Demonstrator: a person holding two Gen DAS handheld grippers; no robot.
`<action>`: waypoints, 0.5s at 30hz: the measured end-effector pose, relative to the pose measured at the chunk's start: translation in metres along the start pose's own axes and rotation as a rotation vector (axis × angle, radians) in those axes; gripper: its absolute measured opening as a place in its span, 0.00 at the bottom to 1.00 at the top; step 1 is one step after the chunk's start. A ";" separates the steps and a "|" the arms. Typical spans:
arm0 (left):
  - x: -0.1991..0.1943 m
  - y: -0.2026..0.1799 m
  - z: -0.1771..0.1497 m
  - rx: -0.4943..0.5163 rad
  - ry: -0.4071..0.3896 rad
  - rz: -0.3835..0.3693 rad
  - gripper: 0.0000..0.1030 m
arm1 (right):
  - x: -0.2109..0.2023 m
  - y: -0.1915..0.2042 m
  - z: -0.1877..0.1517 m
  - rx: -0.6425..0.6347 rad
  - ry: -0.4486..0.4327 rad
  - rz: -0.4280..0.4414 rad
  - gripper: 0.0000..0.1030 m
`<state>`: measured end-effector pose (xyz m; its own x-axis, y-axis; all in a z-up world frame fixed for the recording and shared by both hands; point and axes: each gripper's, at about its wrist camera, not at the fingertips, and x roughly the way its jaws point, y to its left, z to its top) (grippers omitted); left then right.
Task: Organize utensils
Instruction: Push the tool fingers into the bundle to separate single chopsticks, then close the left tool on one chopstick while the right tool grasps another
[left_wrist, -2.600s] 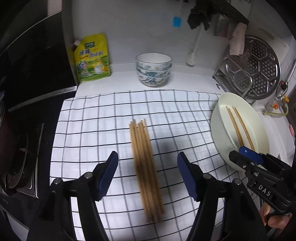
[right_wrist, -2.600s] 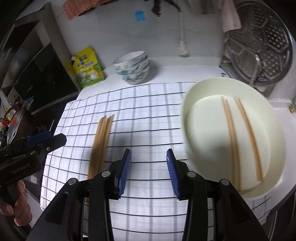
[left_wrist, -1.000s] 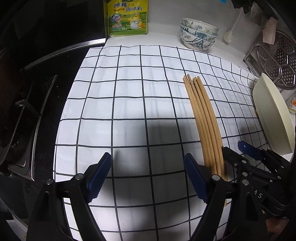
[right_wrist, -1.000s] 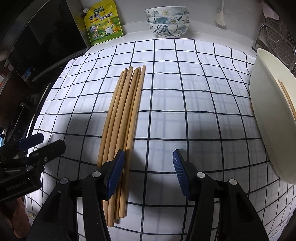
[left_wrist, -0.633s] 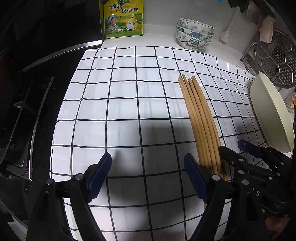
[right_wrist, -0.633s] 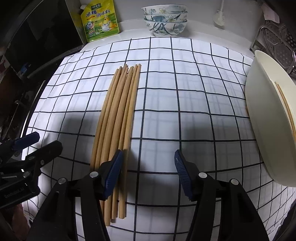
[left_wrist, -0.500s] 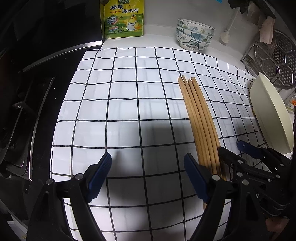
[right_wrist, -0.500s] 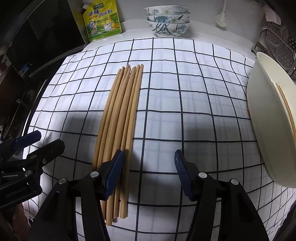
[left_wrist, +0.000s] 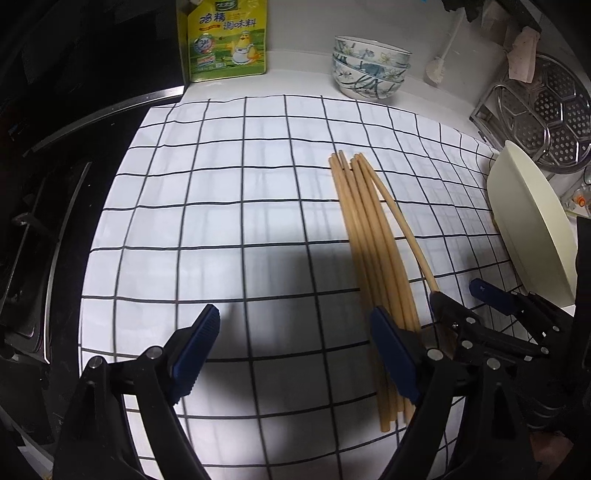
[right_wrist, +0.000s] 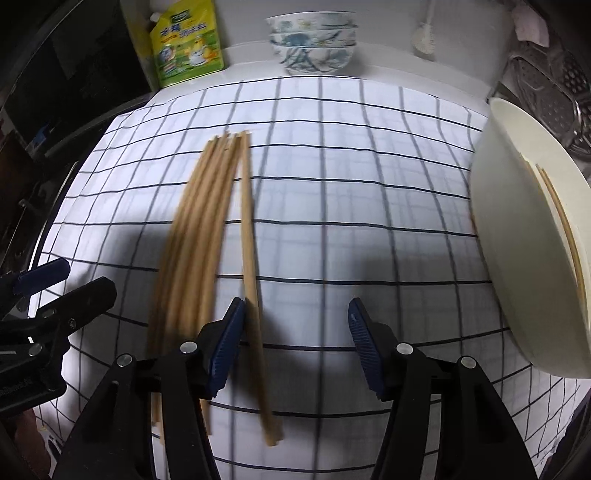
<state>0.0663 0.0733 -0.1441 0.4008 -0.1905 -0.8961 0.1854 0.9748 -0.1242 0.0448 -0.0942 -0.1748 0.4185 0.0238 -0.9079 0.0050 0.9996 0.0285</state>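
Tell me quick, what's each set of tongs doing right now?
Left tongs: opening, nothing between the jaws.
Right tongs: open, one chopstick split from the bundle lies between the jaws, not gripped.

A bundle of pale wooden chopsticks (right_wrist: 192, 236) lies flat just left of my right jaws; one chopstick (right_wrist: 251, 280) splays off, angling between them.

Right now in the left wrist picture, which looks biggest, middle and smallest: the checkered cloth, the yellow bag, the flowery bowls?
1. checkered cloth, by far the biggest.
2. yellow bag and flowery bowls look about alike; the bag's top is cut off, so unsure.
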 end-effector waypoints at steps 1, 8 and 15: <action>0.003 -0.003 0.000 0.004 0.003 0.000 0.80 | -0.001 -0.004 0.000 0.004 -0.001 -0.004 0.54; 0.018 -0.015 -0.001 0.030 0.024 0.014 0.80 | -0.004 -0.019 -0.004 0.022 0.000 0.002 0.54; 0.024 -0.018 -0.001 0.038 0.029 0.046 0.82 | -0.007 -0.017 -0.002 0.011 -0.012 0.027 0.54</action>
<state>0.0714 0.0511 -0.1640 0.3838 -0.1417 -0.9125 0.2018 0.9771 -0.0668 0.0402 -0.1116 -0.1699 0.4299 0.0502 -0.9015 0.0036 0.9984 0.0573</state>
